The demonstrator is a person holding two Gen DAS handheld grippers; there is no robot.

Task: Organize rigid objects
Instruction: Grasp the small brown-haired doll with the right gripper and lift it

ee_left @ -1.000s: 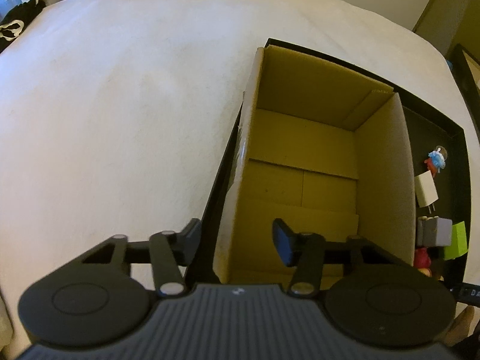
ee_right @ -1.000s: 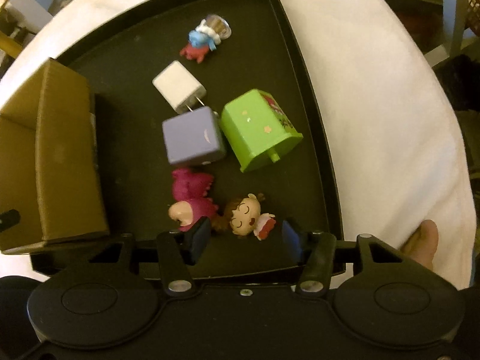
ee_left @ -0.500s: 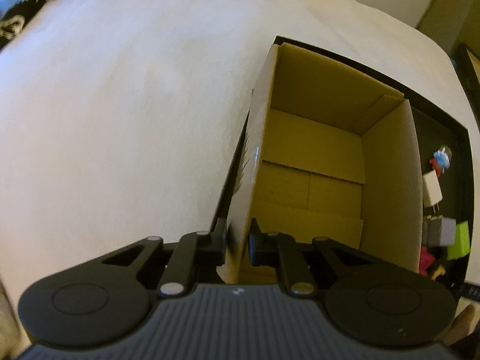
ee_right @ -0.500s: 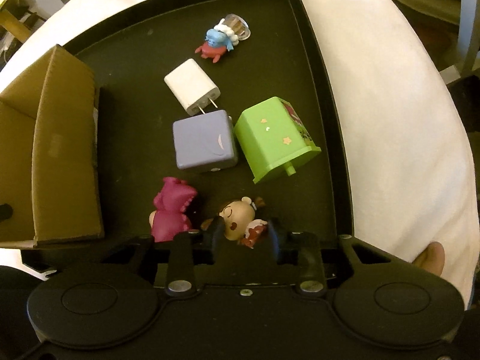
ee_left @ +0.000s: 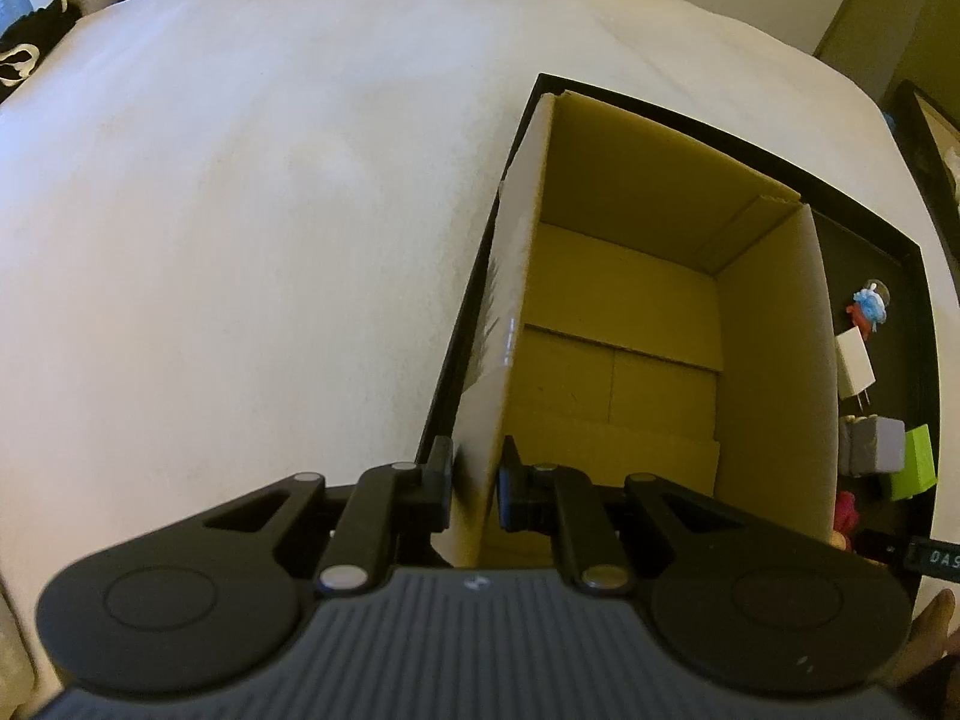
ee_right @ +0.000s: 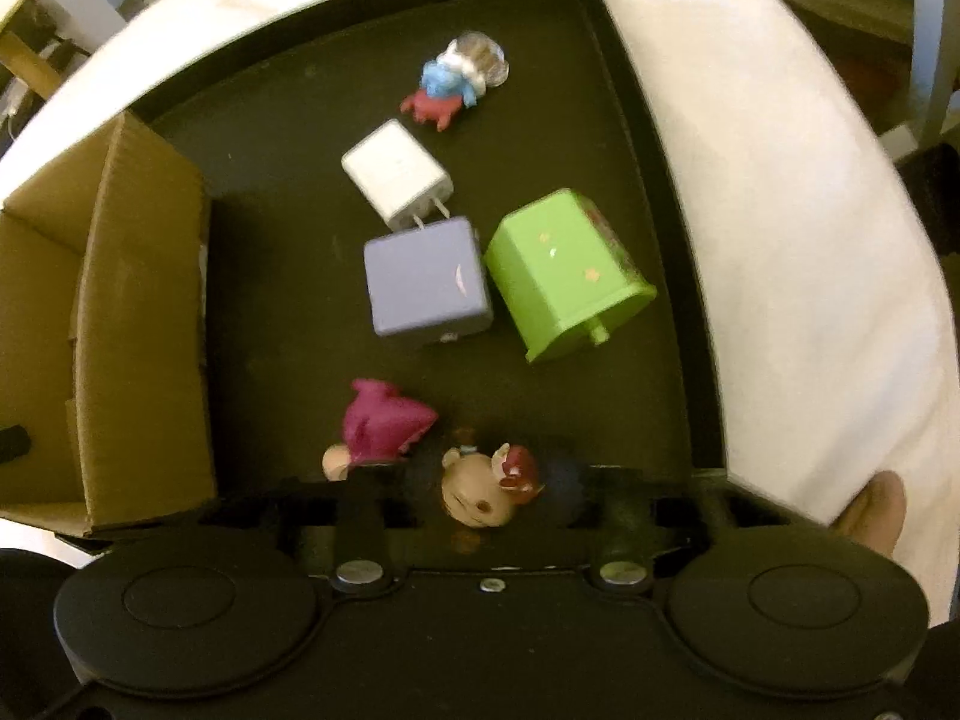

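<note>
An open cardboard box [ee_left: 630,372] stands in a black tray [ee_left: 864,204] on a white cloth. My left gripper [ee_left: 474,480] is shut on the box's near left wall. In the right wrist view the tray [ee_right: 672,192] holds a blue-and-red figurine [ee_right: 447,87], a white charger [ee_right: 396,171], a purple cube [ee_right: 426,285], a green box [ee_right: 561,273] and a magenta figurine [ee_right: 381,426]. My right gripper [ee_right: 480,489] is shut on a small doll figurine [ee_right: 480,489], lifted slightly off the tray.
The box [ee_right: 120,330] fills the tray's left side in the right wrist view. The white cloth [ee_left: 240,210] stretches to the left and behind. A dark frame [ee_left: 927,126] lies at the far right. A hand [ee_right: 870,507] shows at the tray's right.
My left gripper closed on the box wall. My right gripper closed on the doll figurine and raised it a little, turning it.
</note>
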